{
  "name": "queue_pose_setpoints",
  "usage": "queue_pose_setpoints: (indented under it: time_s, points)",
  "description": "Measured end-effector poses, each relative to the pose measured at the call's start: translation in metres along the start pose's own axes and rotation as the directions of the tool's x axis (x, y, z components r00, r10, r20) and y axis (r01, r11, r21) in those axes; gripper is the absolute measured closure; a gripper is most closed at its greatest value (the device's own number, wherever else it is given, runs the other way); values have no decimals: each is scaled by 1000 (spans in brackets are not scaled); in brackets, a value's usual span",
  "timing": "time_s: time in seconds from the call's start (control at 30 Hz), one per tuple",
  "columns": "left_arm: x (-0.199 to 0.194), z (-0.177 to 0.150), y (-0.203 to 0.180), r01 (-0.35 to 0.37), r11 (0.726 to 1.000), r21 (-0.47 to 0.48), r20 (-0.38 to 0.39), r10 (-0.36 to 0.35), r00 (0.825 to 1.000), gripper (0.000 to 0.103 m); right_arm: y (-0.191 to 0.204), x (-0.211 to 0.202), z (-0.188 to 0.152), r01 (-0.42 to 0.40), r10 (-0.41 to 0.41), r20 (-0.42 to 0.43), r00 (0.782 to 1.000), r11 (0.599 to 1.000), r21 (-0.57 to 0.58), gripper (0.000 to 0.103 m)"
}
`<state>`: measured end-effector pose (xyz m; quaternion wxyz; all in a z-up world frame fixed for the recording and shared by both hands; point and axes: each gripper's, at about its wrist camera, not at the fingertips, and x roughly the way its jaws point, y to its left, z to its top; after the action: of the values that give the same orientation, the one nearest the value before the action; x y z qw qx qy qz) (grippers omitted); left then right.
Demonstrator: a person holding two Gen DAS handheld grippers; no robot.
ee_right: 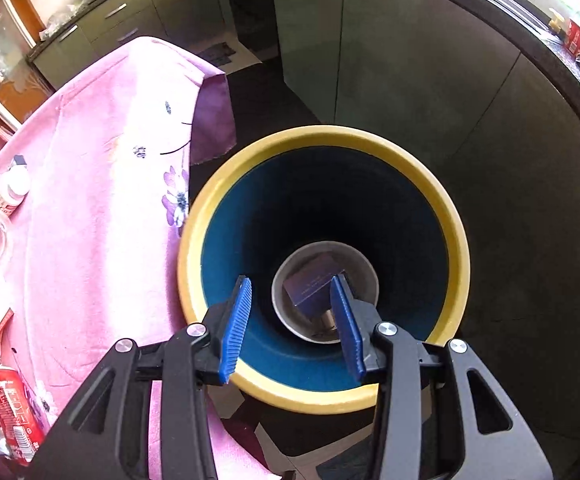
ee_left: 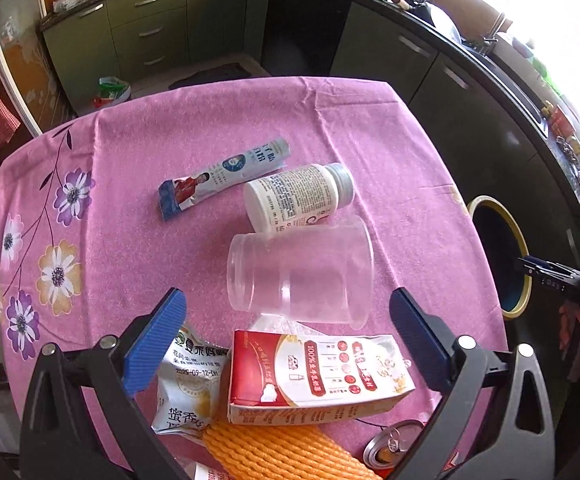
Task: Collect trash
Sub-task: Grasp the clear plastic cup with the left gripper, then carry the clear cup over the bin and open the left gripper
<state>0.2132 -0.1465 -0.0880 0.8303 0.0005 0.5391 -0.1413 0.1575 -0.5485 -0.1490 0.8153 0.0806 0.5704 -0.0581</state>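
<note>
A small dark box [ee_right: 313, 284] is seen at the bottom of the bin [ee_right: 445, 216], a blue tub with a yellow rim standing on the floor just beside the table [ee_right: 102, 184]. The right gripper [ee_right: 295, 326] is held over the bin's mouth with its fingers parted and nothing between them, so a drop appears to have been made.

On the pink cloth the rest of the trash is left: a clear jar [ee_left: 301, 272] on its side touching a white bottle [ee_left: 297, 196], a sachet [ee_left: 222, 178] beyond them, a carton [ee_left: 317, 376], a wrapper [ee_left: 188, 384], orange foam net [ee_left: 282, 454] and a can [ee_left: 389, 446] at the near edge. The left gripper [ee_left: 286, 344] is held wide and empty above the carton and jar.

The next pick is judged to be one of these two. The jar is round and may roll, so a squeeze across its body would be called for.
</note>
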Motion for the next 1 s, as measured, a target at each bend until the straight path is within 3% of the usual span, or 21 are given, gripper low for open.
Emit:
queue_pose_setpoints:
  time_s: [0.23,0.53,0.6,0.7,1.0]
  points:
    - [20,10,-2,35,999,-23,-44,-36,998,6,9,-1,-3,-20,20,-4,1000,1000,-20,61]
    - [36,16,-4,31,999,-7,-57,-32,998,7,8,0,-2,-23,23,0,1000,1000,-20,61]
    - [37,17,-5,33,999,0,-55,-33,998,10,7,1,-2,-22,22,-1,1000,1000,-18,61]
    - [39,18,-6,40,999,4,-67,-39,997,24,5,1,-2,-22,22,-2,1000,1000,-18,61]
    - [14,20,-3,49,999,22,-23,-49,999,24,5,-11,-6,-33,33,23,999,999,-22,61]
